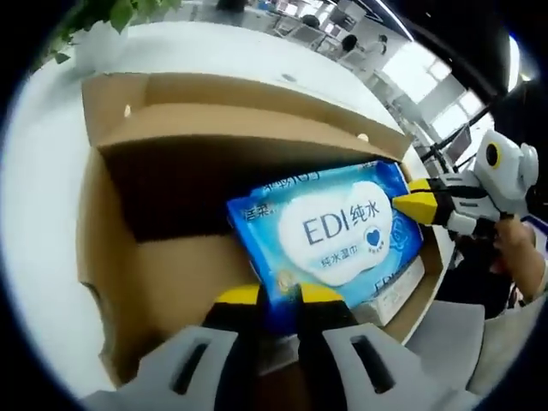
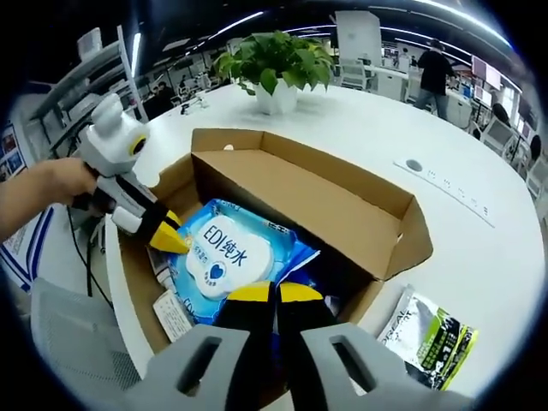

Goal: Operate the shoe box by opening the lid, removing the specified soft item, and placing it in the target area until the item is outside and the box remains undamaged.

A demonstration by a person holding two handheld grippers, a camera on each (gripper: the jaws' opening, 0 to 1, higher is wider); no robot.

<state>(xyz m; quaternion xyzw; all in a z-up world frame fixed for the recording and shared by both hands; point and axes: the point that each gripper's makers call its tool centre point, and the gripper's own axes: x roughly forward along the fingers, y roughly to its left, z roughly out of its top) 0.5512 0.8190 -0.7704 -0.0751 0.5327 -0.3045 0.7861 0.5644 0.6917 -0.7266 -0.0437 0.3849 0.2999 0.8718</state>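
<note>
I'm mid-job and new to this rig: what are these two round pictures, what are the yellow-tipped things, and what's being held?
No robot arm here: a person holds a two-jaw gripper in each hand, and each carries a fisheye camera looking along its jaws. In the left gripper view, the left gripper is shut on one edge of the blue wipes pack; the right gripper comes in from the right and pinches the opposite edge. The right gripper view shows the same from the other side. The pack sits inside the open cardboard box on the white table. On the table are also a potted plant and a dark green packet.
</note>
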